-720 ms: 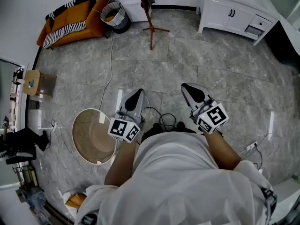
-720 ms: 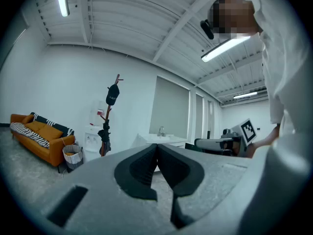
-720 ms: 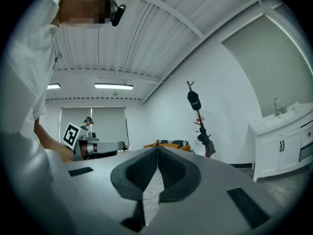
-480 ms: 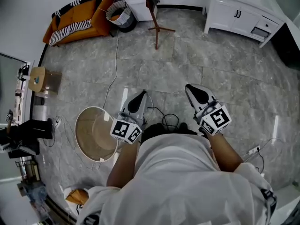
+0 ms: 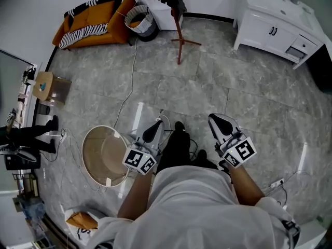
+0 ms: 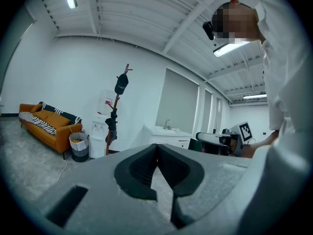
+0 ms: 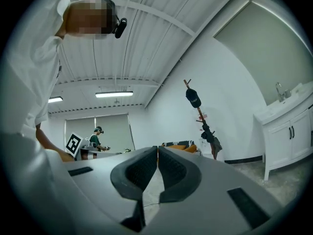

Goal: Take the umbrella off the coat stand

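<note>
With the umbrella (image 6: 112, 124) hanging on the far coat stand (image 5: 179, 38), the left gripper (image 5: 152, 131) and right gripper (image 5: 220, 122) are closed and empty; arriving unopened, they could knock the stand over.

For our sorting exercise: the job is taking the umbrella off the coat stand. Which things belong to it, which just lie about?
Job: coat stand; dark bundle hung on it, likely the umbrella; left claw; right claw.
Lying about: orange sofa; waste basket; white cabinet; round tub.
</note>
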A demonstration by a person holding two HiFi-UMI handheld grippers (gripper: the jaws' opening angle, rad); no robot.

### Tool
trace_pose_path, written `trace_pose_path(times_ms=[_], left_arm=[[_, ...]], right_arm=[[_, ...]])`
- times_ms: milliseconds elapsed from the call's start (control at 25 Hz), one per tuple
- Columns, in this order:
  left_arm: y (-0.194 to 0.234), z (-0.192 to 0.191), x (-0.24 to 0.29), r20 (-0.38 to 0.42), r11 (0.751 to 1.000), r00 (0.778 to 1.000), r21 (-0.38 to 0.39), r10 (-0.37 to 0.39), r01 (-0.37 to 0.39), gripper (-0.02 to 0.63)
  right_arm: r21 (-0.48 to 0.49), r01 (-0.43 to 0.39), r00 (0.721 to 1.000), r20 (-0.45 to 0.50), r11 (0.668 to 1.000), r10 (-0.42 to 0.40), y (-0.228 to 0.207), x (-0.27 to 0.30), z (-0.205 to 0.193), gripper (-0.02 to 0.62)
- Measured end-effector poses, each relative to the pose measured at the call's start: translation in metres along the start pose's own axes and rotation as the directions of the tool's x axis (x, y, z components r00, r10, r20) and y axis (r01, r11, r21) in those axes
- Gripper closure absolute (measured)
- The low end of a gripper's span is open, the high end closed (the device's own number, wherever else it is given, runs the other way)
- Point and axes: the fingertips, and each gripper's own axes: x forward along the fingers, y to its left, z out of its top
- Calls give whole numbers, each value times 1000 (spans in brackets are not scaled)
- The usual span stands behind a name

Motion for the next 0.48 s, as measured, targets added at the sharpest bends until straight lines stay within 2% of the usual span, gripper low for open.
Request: trace_pose_path(times_ms=[240, 480], left_arm=[[60, 0, 51, 35, 998, 999, -59, -25, 27, 592], [134, 51, 114, 105, 991, 991, -98, -81, 92, 592]], right_arm=[[12, 2, 1000, -30, 1000, -2, -33, 54, -1, 580], [-14, -16, 997, -78, 1000, 15, -70, 148, 19, 580]])
